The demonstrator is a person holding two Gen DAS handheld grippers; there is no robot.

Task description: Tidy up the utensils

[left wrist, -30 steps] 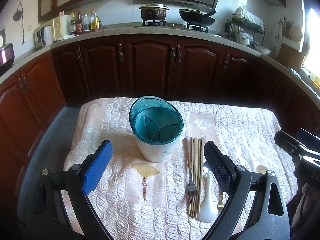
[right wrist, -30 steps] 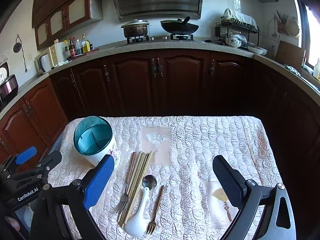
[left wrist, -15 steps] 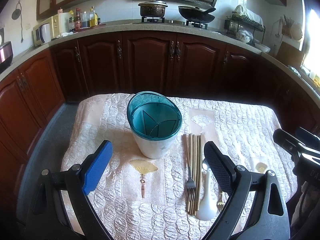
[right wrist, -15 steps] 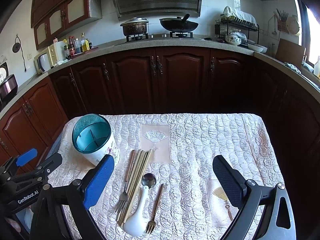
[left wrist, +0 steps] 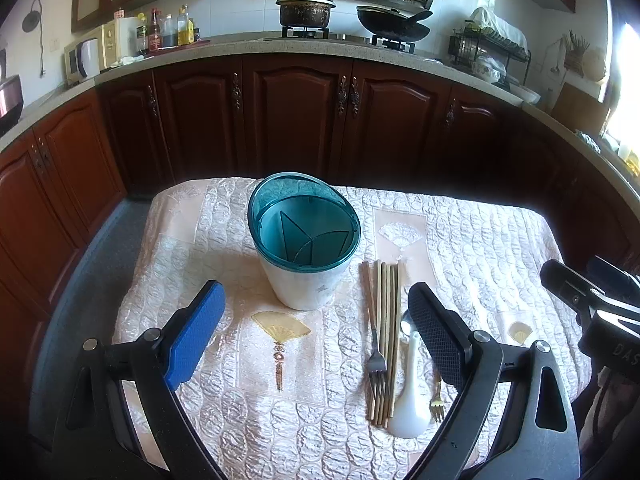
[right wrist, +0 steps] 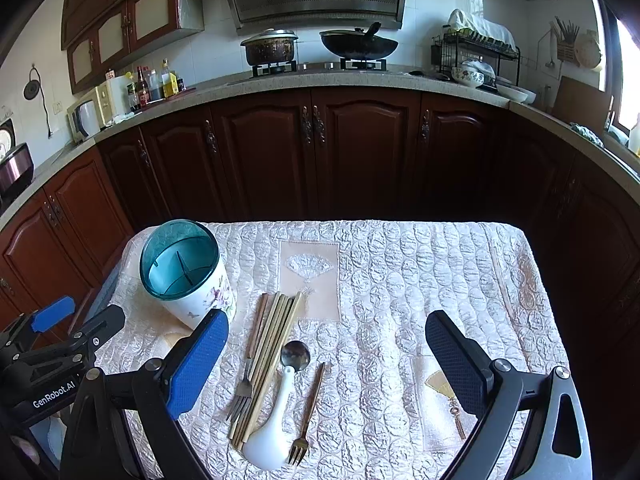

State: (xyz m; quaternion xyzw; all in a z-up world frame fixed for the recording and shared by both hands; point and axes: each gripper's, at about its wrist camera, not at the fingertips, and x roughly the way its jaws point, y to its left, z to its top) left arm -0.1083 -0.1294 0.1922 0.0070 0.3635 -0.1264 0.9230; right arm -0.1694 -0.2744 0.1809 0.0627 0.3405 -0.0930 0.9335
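Teal-rimmed and white-bodied, the utensil holder (left wrist: 304, 240) stands upright on the quilted tabletop (left wrist: 480, 248), its inside split by dividers. At its 4 o'clock in the left wrist view lies a bundle of chopsticks (left wrist: 386, 336) with a silver fork (left wrist: 376, 356) resting along it, tines toward the camera. Just to the right lie a white ceramic spoon (left wrist: 410, 404) and a small gold fork (left wrist: 437, 402), partly hidden by a finger. The left tongs (left wrist: 316, 332) hover released, empty, below the holder at 6 o'clock. The right tongs (right wrist: 326, 364) hang spread wide and empty over the utensils; a metal spoon (right wrist: 295, 354) touches the ceramic spoon's handle tip.
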